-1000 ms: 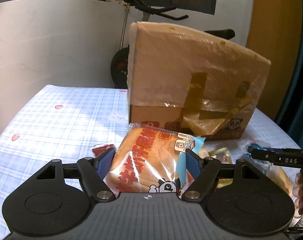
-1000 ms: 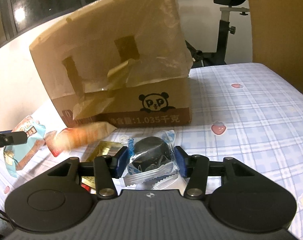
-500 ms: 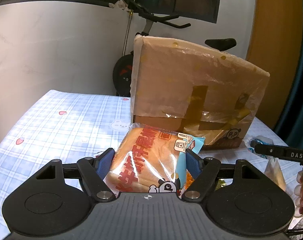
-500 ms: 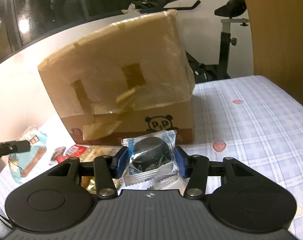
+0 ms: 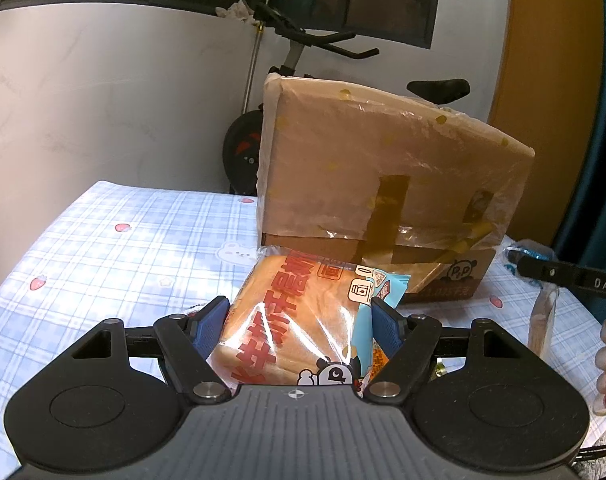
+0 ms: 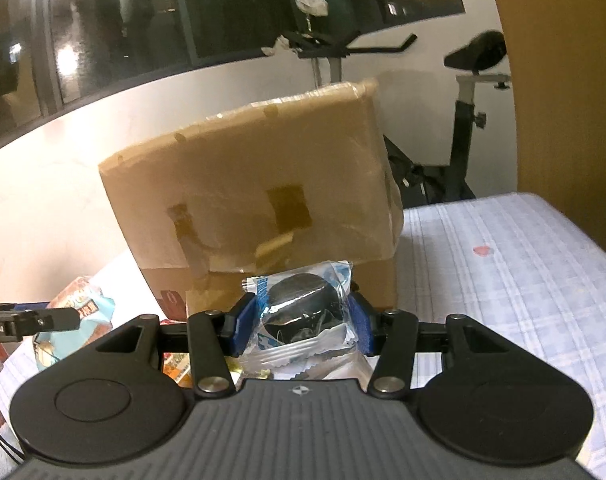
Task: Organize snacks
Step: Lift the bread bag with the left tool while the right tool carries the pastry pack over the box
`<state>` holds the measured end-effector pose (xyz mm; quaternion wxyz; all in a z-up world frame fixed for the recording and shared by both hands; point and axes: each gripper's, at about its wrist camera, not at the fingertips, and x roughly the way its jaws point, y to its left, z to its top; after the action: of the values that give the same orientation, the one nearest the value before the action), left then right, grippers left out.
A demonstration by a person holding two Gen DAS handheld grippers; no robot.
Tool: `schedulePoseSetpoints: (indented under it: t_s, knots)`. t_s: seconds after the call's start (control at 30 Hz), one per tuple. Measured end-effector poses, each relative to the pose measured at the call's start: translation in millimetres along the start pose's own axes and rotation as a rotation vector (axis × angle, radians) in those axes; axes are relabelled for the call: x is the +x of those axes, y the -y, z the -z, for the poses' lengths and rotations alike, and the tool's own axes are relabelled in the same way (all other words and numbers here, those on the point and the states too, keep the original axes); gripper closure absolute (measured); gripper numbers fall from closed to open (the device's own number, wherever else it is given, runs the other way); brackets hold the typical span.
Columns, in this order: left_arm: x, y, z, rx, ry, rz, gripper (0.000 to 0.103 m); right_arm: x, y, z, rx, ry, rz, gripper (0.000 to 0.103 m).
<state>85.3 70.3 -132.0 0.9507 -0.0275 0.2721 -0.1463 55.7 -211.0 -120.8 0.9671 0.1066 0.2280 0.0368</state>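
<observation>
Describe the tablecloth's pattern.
The tablecloth is a pale blue-and-white check with small red strawberries and white bunnies; clearest in the left wrist view.

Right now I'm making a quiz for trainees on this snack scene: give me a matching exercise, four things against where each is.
Things:
1. bread packet
2. dark round cake packet
3. cardboard box
4. exercise bike

Places:
A. on the floor behind the table
B. gripped in the right claw
C. gripped in the left claw
D. standing on the checked tablecloth

Pairs: 1-C, 2-B, 3-D, 4-A
</observation>
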Motion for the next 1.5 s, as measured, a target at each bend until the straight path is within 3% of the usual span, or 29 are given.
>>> schedulePoseSetpoints:
  t_s: [0.37,0.53,0.83,1.03,1.23,1.5]
  knots:
    - [0,-1,0,-0.007,0.002,0.005,0.026,-11,-4,-20,-0.018,0.066,-0.024,0.051]
    - [-8,0,-10,0.002,0.039,0.02,0.026,-16,-7,-29,-0.017,0.092,-0.044,0.051]
    - [-30,13,-67,0.068,0.189,0.096,0.026,-22,-23,-68,-0.069,0.16,-0.119,0.051]
    - [-22,32,-112,0.136,0.256,0.137,0.026,-10,-25,-105,-0.088,0.192,-0.158,0.051]
    - [22,48,-165,0.122,0.245,0.144,0.026,42,-25,-145,-0.159,0.131,-0.103,0.051]
    - [95,73,-206,0.142,0.124,0.115,0.026,118,-31,-167,-0.215,-0.031,-0.019,0.051]
